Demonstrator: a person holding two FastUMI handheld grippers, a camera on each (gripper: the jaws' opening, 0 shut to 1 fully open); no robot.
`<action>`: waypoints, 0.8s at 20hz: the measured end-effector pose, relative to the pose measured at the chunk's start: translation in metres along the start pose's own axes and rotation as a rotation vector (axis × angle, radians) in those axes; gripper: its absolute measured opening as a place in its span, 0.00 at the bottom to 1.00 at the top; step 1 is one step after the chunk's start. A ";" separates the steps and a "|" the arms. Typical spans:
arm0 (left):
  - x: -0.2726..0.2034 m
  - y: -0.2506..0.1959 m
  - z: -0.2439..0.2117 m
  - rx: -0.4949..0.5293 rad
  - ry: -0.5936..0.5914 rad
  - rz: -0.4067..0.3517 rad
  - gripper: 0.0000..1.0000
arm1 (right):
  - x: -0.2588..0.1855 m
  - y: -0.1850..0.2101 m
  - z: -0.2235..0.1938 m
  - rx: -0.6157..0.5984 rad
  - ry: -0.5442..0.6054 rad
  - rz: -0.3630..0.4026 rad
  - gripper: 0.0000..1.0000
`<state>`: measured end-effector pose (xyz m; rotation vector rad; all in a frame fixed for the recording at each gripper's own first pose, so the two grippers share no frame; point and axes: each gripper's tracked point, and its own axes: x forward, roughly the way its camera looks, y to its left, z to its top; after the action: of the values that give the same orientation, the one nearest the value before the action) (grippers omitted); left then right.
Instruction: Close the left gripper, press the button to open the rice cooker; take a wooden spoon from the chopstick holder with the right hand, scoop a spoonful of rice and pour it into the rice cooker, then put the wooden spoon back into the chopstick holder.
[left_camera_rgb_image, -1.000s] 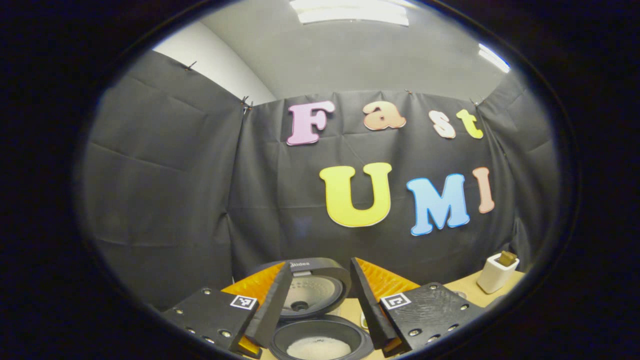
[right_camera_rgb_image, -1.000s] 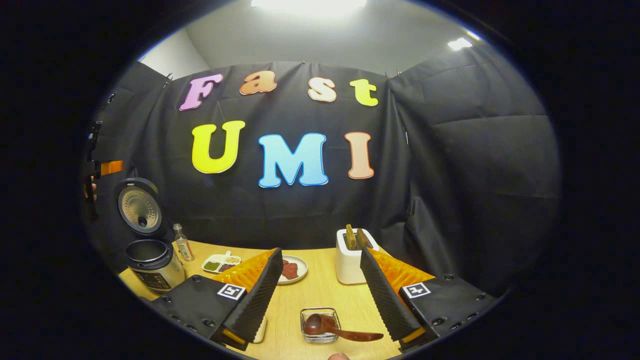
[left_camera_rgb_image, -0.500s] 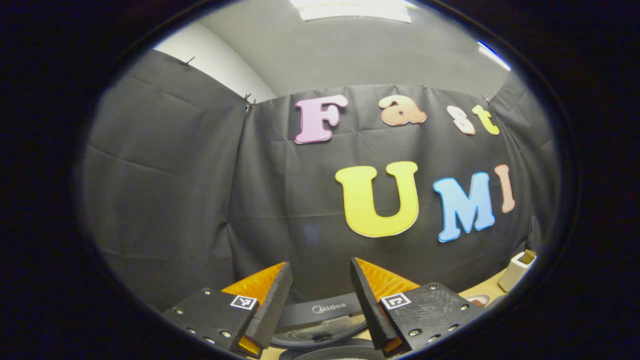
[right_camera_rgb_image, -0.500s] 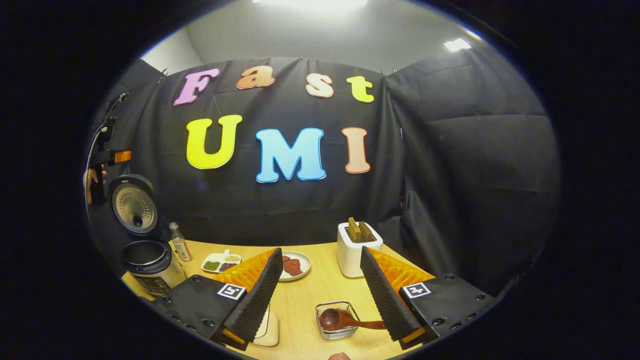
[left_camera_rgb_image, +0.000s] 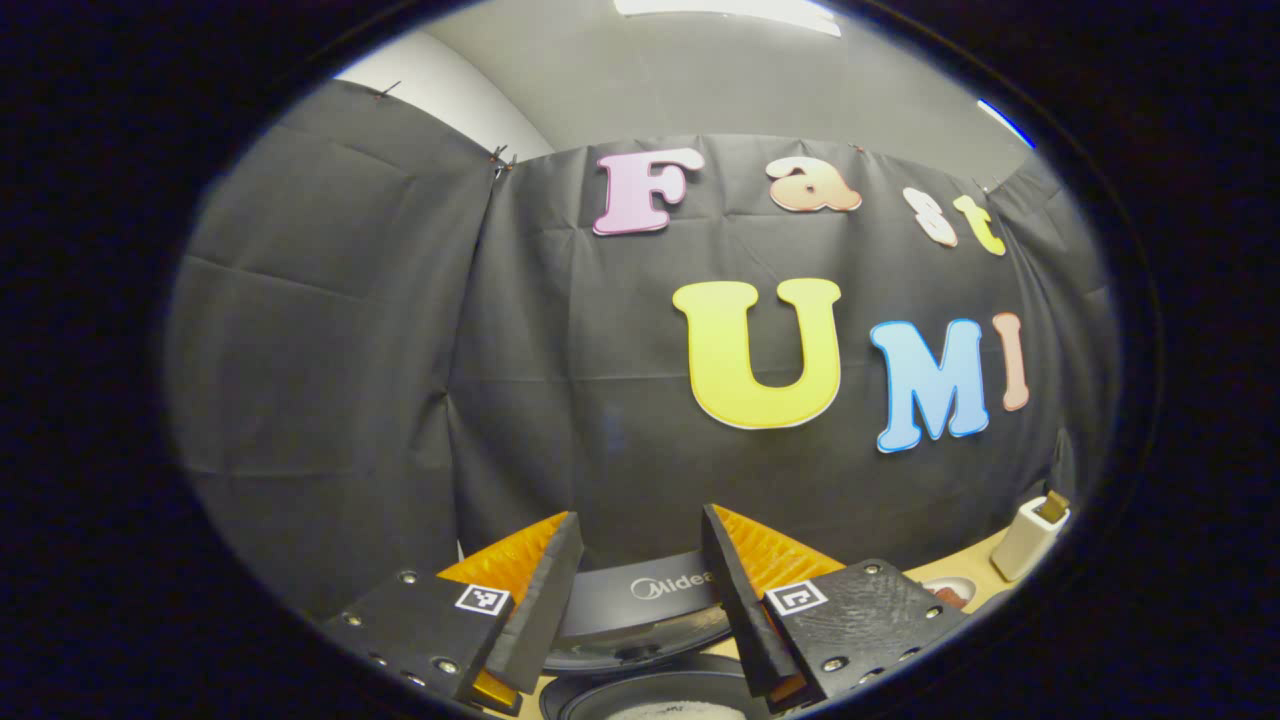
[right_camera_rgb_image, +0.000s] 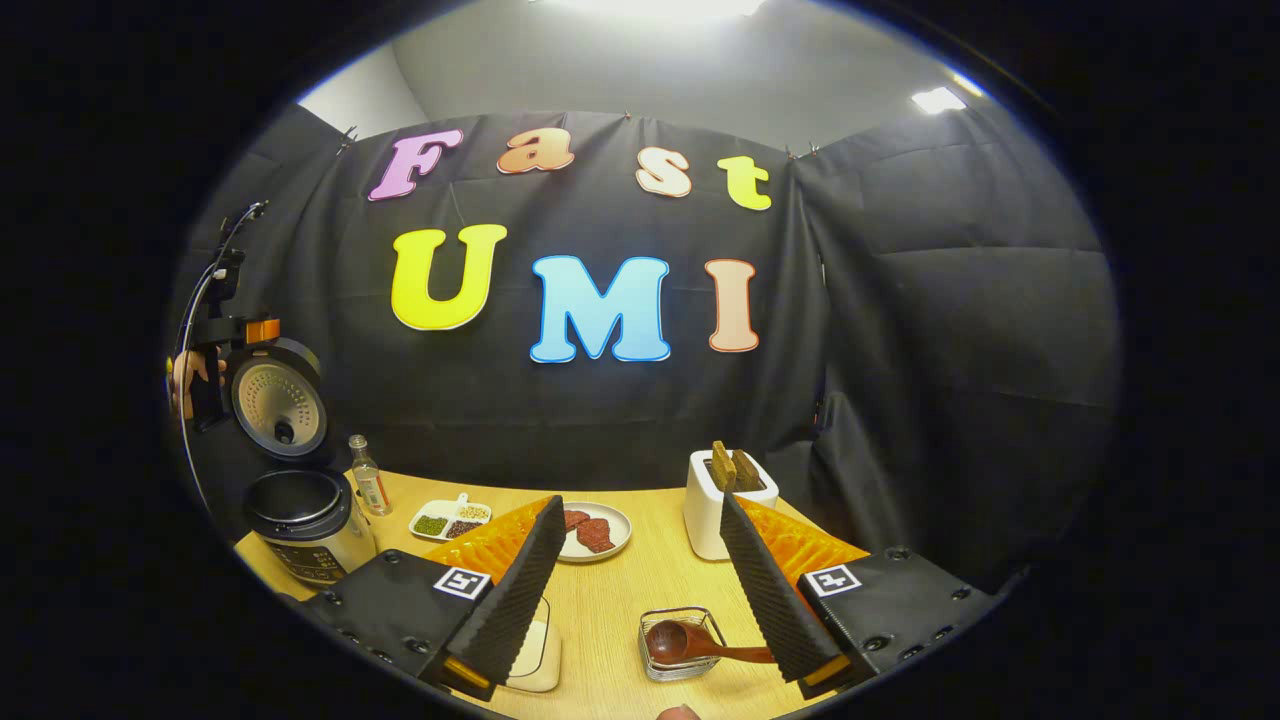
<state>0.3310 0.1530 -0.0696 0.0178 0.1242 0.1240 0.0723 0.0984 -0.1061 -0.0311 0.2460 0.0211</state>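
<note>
The rice cooker (right_camera_rgb_image: 300, 520) stands at the table's left end with its lid (right_camera_rgb_image: 278, 400) swung up. In the left gripper view its lid (left_camera_rgb_image: 640, 605) and the rim of the pot (left_camera_rgb_image: 650, 695), with white rice inside, lie just below my open left gripper (left_camera_rgb_image: 635, 585). A hand holds that left gripper (right_camera_rgb_image: 215, 340) above the cooker. The wooden spoon (right_camera_rgb_image: 690, 645) rests across a small wire basket (right_camera_rgb_image: 660, 665). My right gripper (right_camera_rgb_image: 640, 595) is open above it, and the spoon's handle runs behind the right finger. The white chopstick holder (right_camera_rgb_image: 722, 505) holds wooden pieces.
On the wooden table (right_camera_rgb_image: 620, 600) sit a plate of red pieces (right_camera_rgb_image: 595, 530), a divided dish of beans (right_camera_rgb_image: 445, 520), a small bottle (right_camera_rgb_image: 370, 485) by the cooker and a white dish (right_camera_rgb_image: 535, 650) near my left finger. The holder (left_camera_rgb_image: 1028, 535) stands far right in the left gripper view.
The left gripper has risen and tilted up, so the cooker slid to the bottom of its view. The right gripper has moved left relative to the spoon, whose handle now passes behind its right finger.
</note>
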 end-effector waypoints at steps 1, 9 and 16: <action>-0.006 -0.002 -0.001 -0.003 0.003 0.000 0.79 | 0.000 -0.001 0.002 -0.004 -0.003 0.012 0.98; -0.062 -0.025 -0.027 -0.017 0.060 0.010 0.78 | -0.002 -0.009 -0.001 -0.012 0.004 0.088 0.99; -0.100 -0.040 -0.057 -0.048 0.104 0.004 0.79 | -0.016 -0.026 -0.001 -0.005 -0.004 0.120 0.99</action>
<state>0.2303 0.1018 -0.1152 -0.0368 0.2251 0.1319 0.0572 0.0717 -0.1023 -0.0215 0.2433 0.1408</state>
